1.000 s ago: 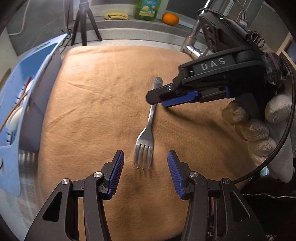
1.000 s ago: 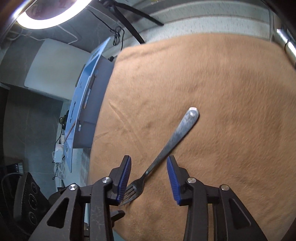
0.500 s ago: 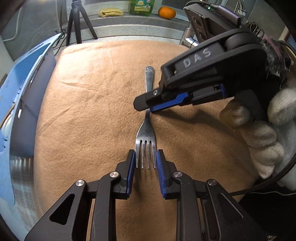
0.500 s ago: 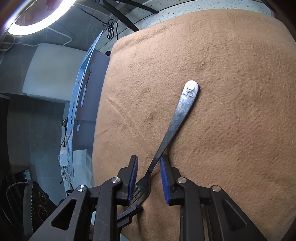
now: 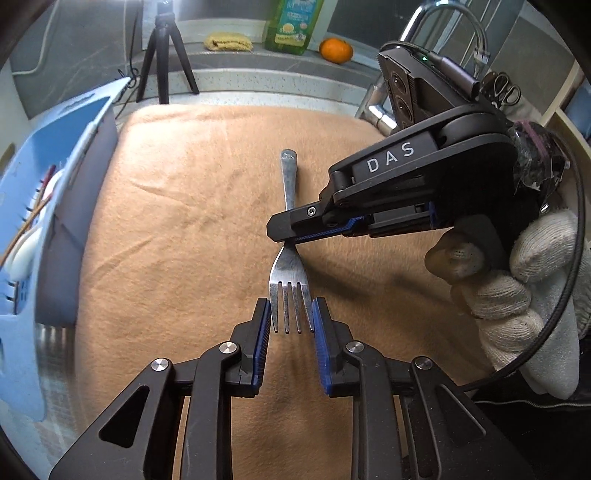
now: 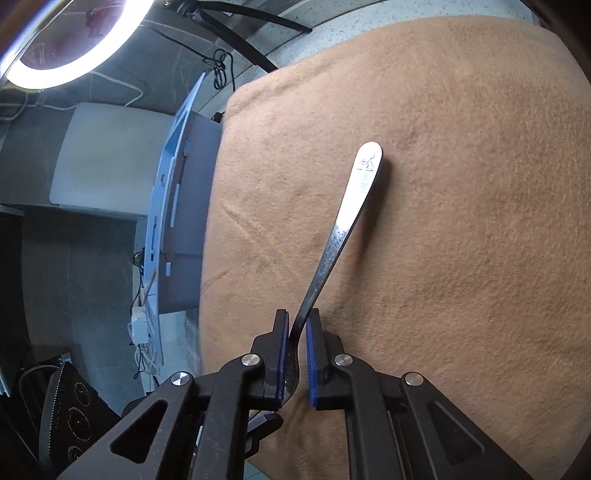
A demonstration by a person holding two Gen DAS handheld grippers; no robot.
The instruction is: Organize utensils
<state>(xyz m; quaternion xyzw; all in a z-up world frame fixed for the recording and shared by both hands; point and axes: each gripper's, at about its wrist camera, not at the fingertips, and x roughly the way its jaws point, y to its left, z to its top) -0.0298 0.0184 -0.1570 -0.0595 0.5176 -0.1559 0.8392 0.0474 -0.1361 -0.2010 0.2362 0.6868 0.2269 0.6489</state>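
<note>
A steel fork (image 5: 289, 269) is held above the tan cloth (image 5: 184, 240), tines toward the left wrist camera. My left gripper (image 5: 291, 317) has its jaws against both sides of the tines. My right gripper (image 5: 284, 240) comes in from the right and is shut on the fork's neck. In the right wrist view the right gripper (image 6: 295, 328) clamps the fork (image 6: 351, 206) just above the tines, and the handle points away and up from the cloth (image 6: 443, 221). A blue utensil basket (image 5: 40, 206) stands at the left.
The blue basket (image 6: 170, 206) holds chopsticks and white spoons (image 5: 26, 243). A tripod (image 5: 162, 55), a green bottle (image 5: 291, 22), an orange (image 5: 334, 50) and a yellow sponge (image 5: 227, 41) sit on the back ledge. A faucet (image 5: 384, 110) is at the back right.
Both grippers closed from wide open onto the fork: the left on the tines, the right on the neck. The fork has come up off the cloth.
</note>
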